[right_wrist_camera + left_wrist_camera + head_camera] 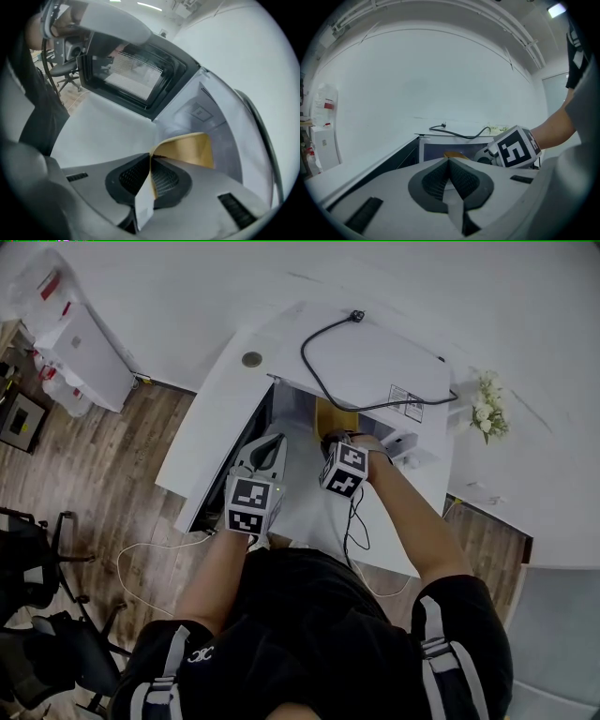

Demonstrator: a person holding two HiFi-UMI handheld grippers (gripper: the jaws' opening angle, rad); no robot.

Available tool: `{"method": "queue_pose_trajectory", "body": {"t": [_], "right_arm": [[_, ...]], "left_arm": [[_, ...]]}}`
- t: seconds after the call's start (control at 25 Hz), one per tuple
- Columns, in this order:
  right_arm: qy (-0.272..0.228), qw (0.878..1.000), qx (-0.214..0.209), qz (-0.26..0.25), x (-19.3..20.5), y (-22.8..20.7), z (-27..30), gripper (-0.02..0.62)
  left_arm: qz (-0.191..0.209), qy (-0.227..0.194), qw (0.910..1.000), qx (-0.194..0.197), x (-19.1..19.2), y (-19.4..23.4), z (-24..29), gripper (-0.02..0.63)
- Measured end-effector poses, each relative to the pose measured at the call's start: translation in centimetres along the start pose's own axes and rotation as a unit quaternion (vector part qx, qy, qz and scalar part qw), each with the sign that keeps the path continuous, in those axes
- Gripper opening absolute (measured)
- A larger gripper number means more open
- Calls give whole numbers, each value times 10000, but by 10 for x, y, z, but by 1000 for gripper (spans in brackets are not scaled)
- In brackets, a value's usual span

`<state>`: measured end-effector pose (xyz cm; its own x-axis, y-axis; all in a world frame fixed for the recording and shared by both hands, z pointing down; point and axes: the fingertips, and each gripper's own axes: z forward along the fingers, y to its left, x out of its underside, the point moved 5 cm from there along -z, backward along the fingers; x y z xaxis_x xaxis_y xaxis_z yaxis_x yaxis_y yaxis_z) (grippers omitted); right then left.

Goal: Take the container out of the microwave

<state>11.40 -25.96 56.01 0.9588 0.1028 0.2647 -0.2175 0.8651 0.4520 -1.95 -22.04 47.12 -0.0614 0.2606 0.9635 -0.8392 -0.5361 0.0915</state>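
A boxy white microwave is seen standing on a smooth white table, and its dark-framed door, fitted with a finely perforated mesh window, is swung wide open at the microwave's left side. Across the microwave's flat top a black cord is laid in a loose loop. Inside the pale grey cavity of the microwave the container is found: a thin-walled paper vessel, kraft brown on its inner face and white on its outer face, with a curved rim. The right gripper is reached into the mouth of the microwave, and its ribbed dark pads are pressed together on the container's thin wall, which is pinched flat between them at the rim. The left gripper is held just in front of the microwave's opening, to the left of the right gripper; its jaws are brought together with nothing between them. From the head view, a strip of the container's brown interior is visible at the front edge of the microwave. A small bunch of white flowers is set to the right of the microwave.
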Motion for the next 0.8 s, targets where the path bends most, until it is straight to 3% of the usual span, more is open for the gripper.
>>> {"method": "queue_pose_trajectory", "body": {"t": [0.36,0.8], "right_arm": [[-2,9984,-572,-3,0,47,-27,17],[106,9943,-879,595,21,95,-48,18]], "left_arm": [[53,34,9997,243,-3,-10,17,0],[164,107,9963,834,-4,-40,45,1]]}}
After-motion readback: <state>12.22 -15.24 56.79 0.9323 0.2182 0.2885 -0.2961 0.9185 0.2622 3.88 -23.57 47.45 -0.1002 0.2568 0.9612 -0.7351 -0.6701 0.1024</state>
